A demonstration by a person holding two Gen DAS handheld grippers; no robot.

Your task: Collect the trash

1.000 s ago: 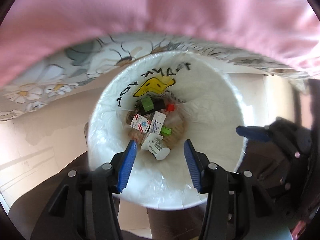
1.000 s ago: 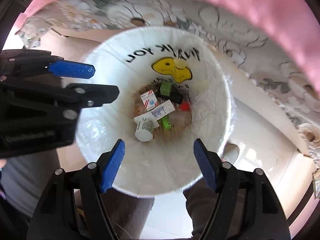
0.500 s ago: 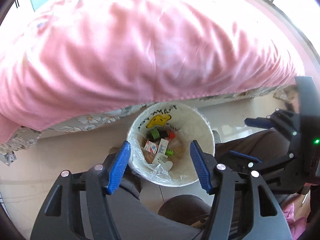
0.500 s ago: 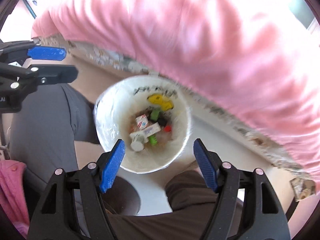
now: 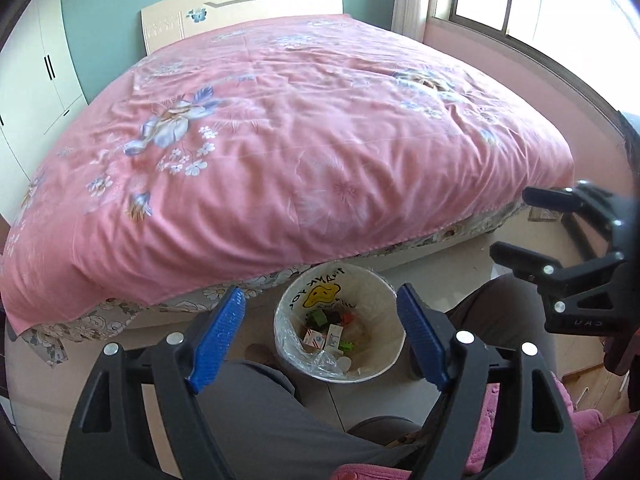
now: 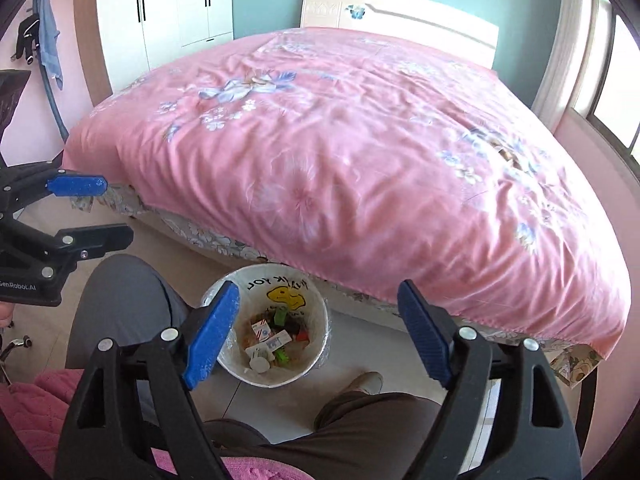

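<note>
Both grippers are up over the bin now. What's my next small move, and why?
Probably pan across the bed and floor for leftover trash. Both the left gripper and right gripper are open and empty, the trash bin holds the pieces, and no litter shows.

The white round waste bin [image 6: 316,364] with a clear plastic liner carries black hand-lettered words on its inner wall, seen upside down, reading "THANK YOU", just above a yellow smiley face [image 6: 286,296]. To the left of the bin, the black plastic body of the left gripper [image 6: 76,212] bears small white lettering reading "GenRobot.AI". Print on the small cartons inside the bin is too small to read.
</note>
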